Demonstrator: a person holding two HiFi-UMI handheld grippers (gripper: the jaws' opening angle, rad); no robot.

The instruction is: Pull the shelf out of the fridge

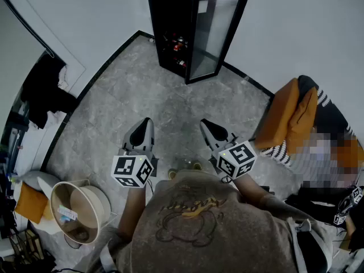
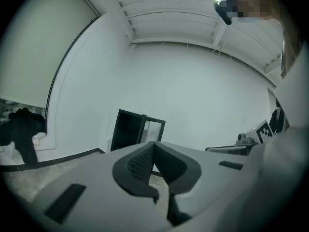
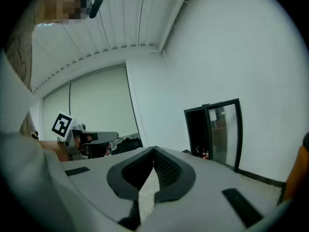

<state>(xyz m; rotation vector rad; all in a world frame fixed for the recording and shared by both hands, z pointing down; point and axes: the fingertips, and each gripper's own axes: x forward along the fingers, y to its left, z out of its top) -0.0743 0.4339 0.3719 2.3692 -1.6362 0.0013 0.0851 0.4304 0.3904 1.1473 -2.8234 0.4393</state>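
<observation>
The black fridge (image 1: 169,24) stands against the white wall (image 1: 102,10) with its glass door (image 1: 215,34) swung wide open. Inside it is dark. A few bottles (image 1: 177,45) show low down, but the shelf itself cannot be picked out.

The grey stone floor (image 1: 170,104) stretches out in front of the fridge. Both grippers are held over it, well back from the fridge and pointing toward it. The left gripper (image 1: 145,121) has its jaws pressed together at the tips with nothing between them. The right gripper (image 1: 206,123) is likewise closed and empty. Orange cushions (image 1: 291,118) lie off to the door's side of the fridge, well apart from it.
</observation>
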